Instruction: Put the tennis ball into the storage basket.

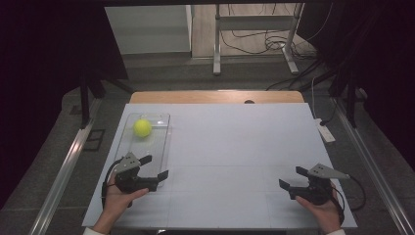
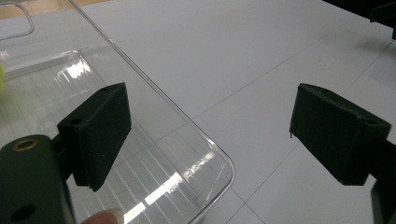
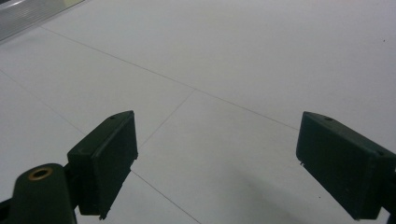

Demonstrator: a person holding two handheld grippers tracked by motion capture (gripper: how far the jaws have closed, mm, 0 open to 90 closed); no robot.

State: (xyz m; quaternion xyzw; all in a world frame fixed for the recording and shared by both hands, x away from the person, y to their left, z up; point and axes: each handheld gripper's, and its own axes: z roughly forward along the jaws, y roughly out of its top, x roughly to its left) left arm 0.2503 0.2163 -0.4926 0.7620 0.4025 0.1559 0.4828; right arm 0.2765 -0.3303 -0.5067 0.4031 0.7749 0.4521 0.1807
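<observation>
Meanwhile, left gripper (image 1: 155, 167) gapes over clear tray (image 1: 128, 139) holding ball (image 1: 142, 128).

yellow-green ball (image 1: 142, 127), clear tray (image 1: 160, 147), white table (image 1: 235, 147)

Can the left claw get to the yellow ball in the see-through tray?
Probably yes. The left claw is open and hovers over the near end of the clear tray. The yellow ball sits at the far end, with nothing between them and no lid on top.
</observation>
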